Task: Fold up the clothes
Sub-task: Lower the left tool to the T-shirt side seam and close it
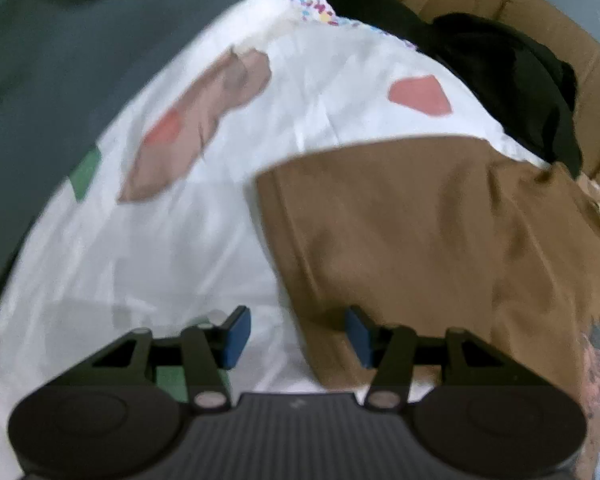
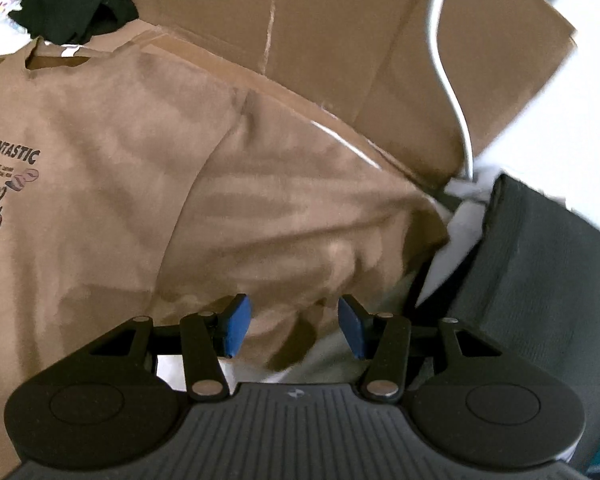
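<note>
A brown T-shirt (image 2: pixel 100 168) with a dark "FANTASTIC" print lies flat, collar toward the far side. Its sleeve (image 2: pixel 300 216) stretches out to the right. My right gripper (image 2: pixel 294 326) hangs over the sleeve's lower hem with its jaws apart; the cloth lies loose between the blue pads (image 2: pixel 236 326), and neither pad presses on it. In the left wrist view the same T-shirt (image 1: pixel 440 232) fills the right side. My left gripper (image 1: pixel 297 336) stands open over the shirt's left edge, its right pad (image 1: pixel 358 338) over brown cloth and its left pad over the white sheet.
The shirt rests on a white sheet (image 1: pixel 180 248) with coloured patches. A black garment (image 1: pixel 512 92) is heaped at the far side beside a cardboard box (image 2: pixel 340 40). A white cable (image 2: pixel 448 92) crosses the box. A dark grey cushion (image 2: pixel 540 272) is at the right.
</note>
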{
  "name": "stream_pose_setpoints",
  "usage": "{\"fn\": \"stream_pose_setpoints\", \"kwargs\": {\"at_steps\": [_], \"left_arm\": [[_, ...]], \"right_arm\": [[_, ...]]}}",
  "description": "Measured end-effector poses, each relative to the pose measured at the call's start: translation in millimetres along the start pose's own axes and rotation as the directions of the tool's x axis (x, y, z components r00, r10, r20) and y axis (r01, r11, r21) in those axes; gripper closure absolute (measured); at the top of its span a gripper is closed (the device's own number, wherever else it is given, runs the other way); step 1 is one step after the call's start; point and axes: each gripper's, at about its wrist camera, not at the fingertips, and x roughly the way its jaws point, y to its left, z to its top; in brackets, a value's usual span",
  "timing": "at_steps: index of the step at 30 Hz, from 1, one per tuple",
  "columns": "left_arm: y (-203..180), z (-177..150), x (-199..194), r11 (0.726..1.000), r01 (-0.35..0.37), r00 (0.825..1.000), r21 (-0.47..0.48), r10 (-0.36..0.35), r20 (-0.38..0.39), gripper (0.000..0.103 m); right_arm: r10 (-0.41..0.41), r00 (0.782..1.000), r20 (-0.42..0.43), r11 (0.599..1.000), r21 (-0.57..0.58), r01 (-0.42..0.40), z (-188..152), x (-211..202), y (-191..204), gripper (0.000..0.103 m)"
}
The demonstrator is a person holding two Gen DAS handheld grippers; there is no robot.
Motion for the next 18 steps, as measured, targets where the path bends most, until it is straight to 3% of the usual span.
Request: {"fn": "stream_pose_setpoints", "kwargs": {"at_steps": [8,9,11,12,18], "left_arm": [[-13.4,-25.8,8.0,1.000,0.029,1.000,0.003,-0.029,0.002,0.036],[-14.2,-27.1,8.4,1.000,0.030,1.000,0.003,-0.030,0.008,0.041],[-13.8,-29.1,8.6,0.998,0.062,0.998,-0.002,-0.062,0.020,0.082],[-12.9,-29.2,9.3,0.997,0.078,0.997,-0.007,-0.078,0.016,0.096],[-1.3,-22.2,-14.1,0.997,0.070,0.994,-0.012,-0.069,0.089,0.098]], "right_arm": [[0.019,1.000,0.000,1.000,-0.006,-0.019,-29.1,-14.1,6.9,0.050],[0.028,1.000,0.002,1.000,0.000,-0.028,-33.5,-15.8,6.7,0.050],[0.033,0.999,0.005,0.999,0.006,-0.033,-37.2,-16.4,6.1,0.050],[0.035,0.999,0.008,0.999,0.010,-0.035,-39.3,-15.8,6.3,0.050],[0.016,1.000,0.007,1.000,0.021,-0.016,-35.6,1.4,8.8,0.050]]}}
